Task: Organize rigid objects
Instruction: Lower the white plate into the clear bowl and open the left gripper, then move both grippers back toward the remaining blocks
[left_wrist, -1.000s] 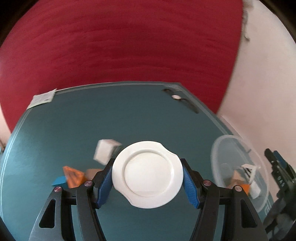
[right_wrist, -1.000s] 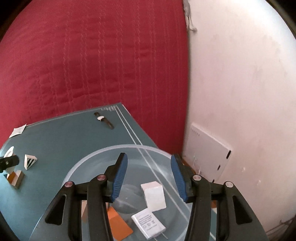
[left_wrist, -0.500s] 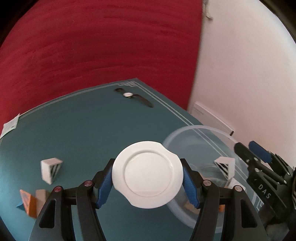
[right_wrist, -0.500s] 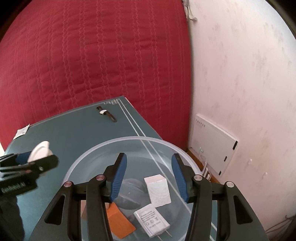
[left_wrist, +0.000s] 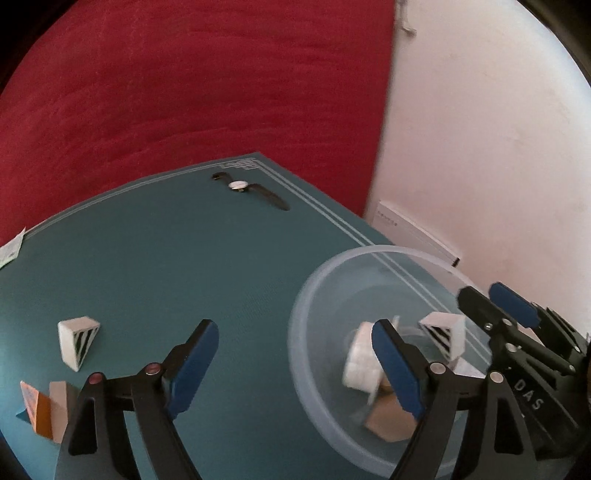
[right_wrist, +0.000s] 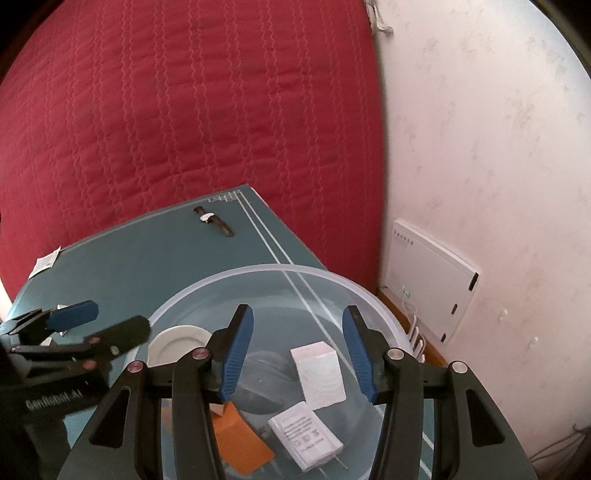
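A clear plastic bowl stands at the right of the teal table. My left gripper hangs at the bowl's left rim. Its jaws are opening and nothing is between them. The white disc is loose and blurred inside the bowl, partly behind my right-hand finger. In the right wrist view the disc leans at the bowl's left side, beside my left gripper. My right gripper hovers open over the bowl, empty. Below it lie a white block, a charger plug and an orange block.
A striped wedge and orange and wooden blocks lie on the table's left. A second striped wedge sits in the bowl. A wristwatch lies near the far edge. A paper tag marks the left edge. A red quilt and white wall stand behind.
My left gripper swung right to the bowl with the white disc, then its jaws spread and the disc dropped into the bowl. The right gripper stayed over the bowl.
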